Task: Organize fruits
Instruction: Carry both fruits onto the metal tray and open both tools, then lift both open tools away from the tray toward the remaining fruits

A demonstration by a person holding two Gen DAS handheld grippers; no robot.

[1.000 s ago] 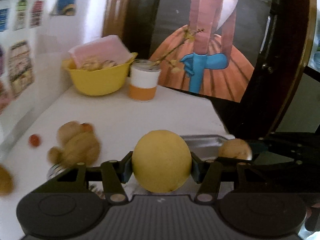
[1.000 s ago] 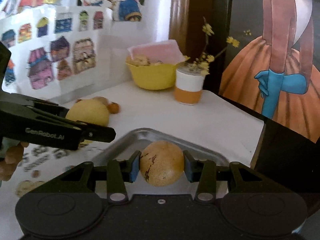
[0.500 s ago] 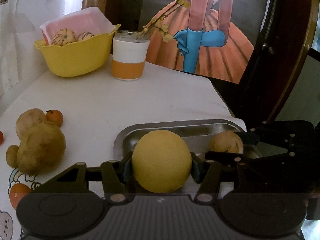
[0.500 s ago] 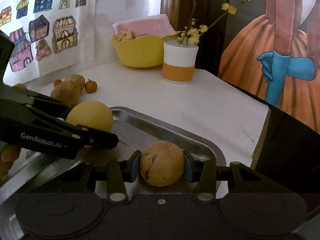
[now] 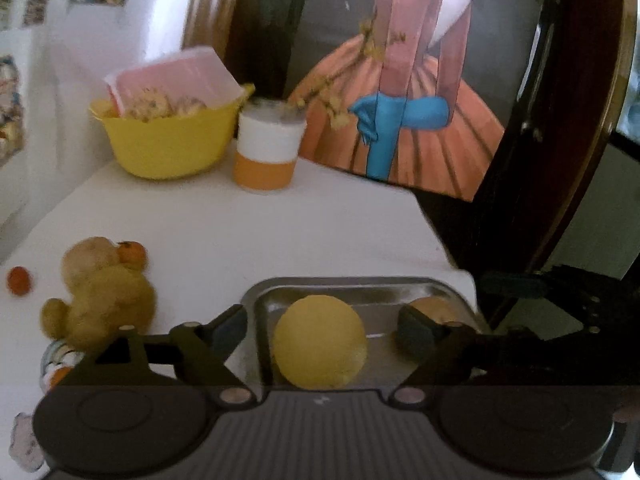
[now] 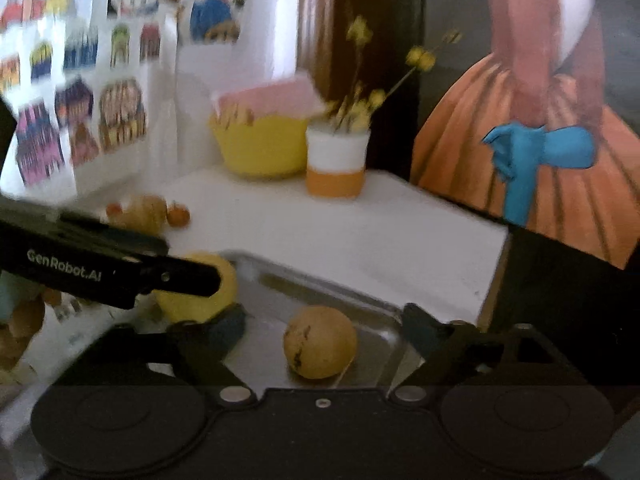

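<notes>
A round yellow fruit (image 5: 319, 341) rests in the metal tray (image 5: 344, 286), between the wide-apart fingers of my open left gripper (image 5: 322, 326). A brownish fruit with dark marks (image 6: 320, 342) lies in the same tray (image 6: 280, 280), and my right gripper (image 6: 322, 326) stands open around it without touching. The yellow fruit (image 6: 200, 300) also shows in the right wrist view, partly hidden by the left gripper's black finger. The brownish fruit (image 5: 434, 308) appears at the tray's right end in the left wrist view.
A pile of potato-like fruits and small orange ones (image 5: 100, 288) lies on the white table left of the tray. At the back stand a yellow bowl (image 5: 168, 140) with small gourds and a white-and-orange cup (image 5: 266, 152) holding flowers. The table's right edge (image 6: 496, 264) is close to the tray.
Both grippers have opened and let go of their fruits, which now lie in the tray. Both cameras have pulled back and up slightly.
</notes>
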